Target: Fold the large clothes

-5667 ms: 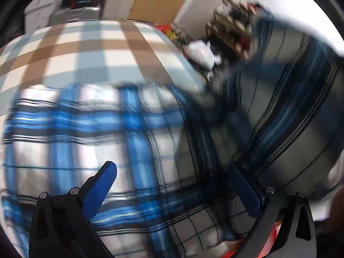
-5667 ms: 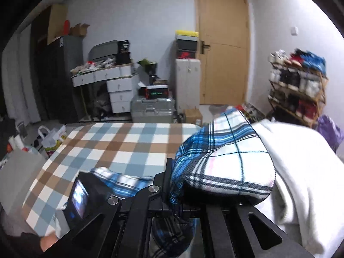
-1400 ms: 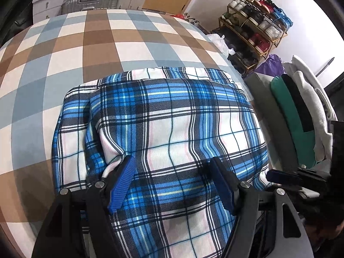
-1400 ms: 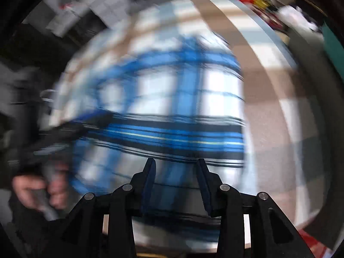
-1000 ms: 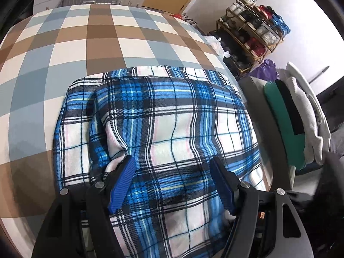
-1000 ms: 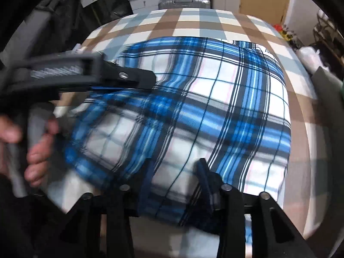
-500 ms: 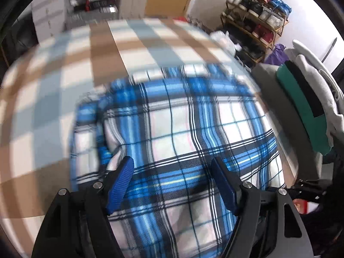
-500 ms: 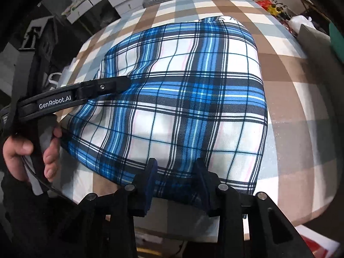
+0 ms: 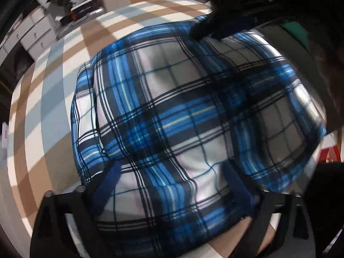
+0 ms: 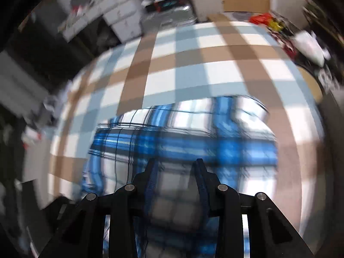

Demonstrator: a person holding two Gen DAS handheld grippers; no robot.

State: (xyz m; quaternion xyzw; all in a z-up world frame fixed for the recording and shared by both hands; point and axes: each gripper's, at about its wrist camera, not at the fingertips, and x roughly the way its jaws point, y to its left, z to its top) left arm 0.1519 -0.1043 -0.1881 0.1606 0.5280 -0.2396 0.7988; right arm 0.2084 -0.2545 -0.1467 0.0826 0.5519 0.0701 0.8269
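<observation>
A blue, white and black plaid shirt lies folded into a pad on the checked bed cover. My left gripper points down at the shirt's near edge. Its jaws are opening wide, the blue fingers stand far apart, and the cloth lies under them without being pinched. My right gripper hangs dark over the shirt's far right edge. In the blurred right wrist view that gripper stands partly open above the shirt, and nothing is clamped in it.
The checked cover stretches beyond the shirt to the bed's far edge. White drawers and a suitcase stand behind the bed. A green garment lies off the right side.
The left jaws have spread wider and that view has rolled. The right gripper has swept forward over the shirt to its far edge and now shows at the top of the left wrist view.
</observation>
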